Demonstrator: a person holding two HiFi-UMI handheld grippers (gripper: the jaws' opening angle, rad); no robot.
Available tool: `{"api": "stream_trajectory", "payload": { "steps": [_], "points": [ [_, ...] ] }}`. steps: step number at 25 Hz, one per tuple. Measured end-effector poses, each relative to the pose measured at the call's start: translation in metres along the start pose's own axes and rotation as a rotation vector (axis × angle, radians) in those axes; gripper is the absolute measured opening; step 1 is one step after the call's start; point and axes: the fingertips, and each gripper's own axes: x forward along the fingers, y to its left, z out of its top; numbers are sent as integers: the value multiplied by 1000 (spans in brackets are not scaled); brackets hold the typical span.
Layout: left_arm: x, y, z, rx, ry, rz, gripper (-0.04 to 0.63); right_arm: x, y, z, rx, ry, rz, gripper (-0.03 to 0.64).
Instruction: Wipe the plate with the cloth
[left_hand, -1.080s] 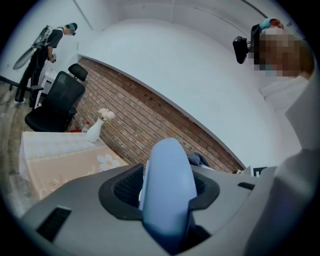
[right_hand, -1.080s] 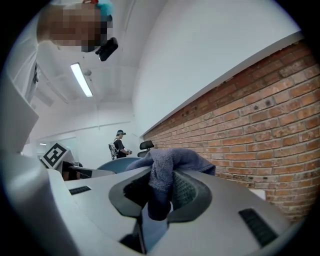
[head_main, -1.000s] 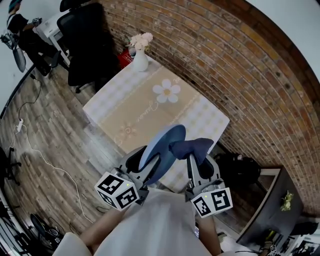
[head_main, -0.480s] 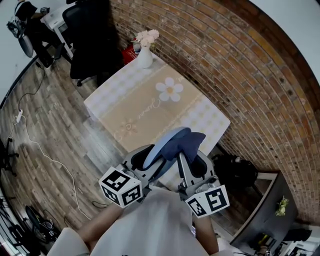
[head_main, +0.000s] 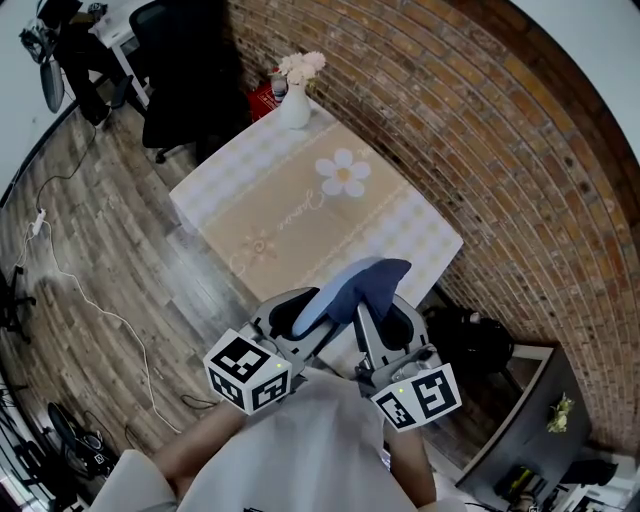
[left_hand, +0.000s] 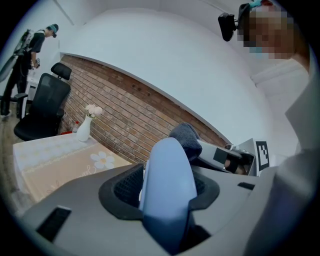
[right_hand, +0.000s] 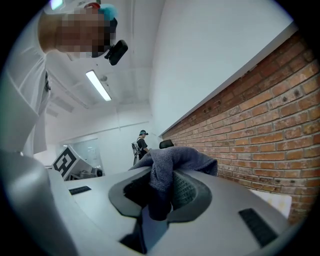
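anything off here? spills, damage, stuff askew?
Nothing stands out. Left tongs grip the blue plate on edge, held in the air; right tongs hold the dark cloth at its upper rim. Vase stands upright at the table's far corner. No spill or damage visible.

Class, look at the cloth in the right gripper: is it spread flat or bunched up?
Bunched up. The cloth sits crumpled in folds, pinched between the jaws of the right gripper, not spread flat.

Lower rim of plate (left_hand: 167, 160) unseen inside left tongs (left_hand: 165, 186) (tail of cloth (right_hand: 175, 160) likewise, right tongs (right_hand: 162, 195))
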Motion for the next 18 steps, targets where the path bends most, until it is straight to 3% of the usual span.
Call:
{"api": "stream_trajectory", "payload": {
  "steps": [18],
  "points": [
    [-10, -10, 0, 21, -8, -20, 190, -5, -25, -4, 29, 17, -108, 100]
  ]
}}
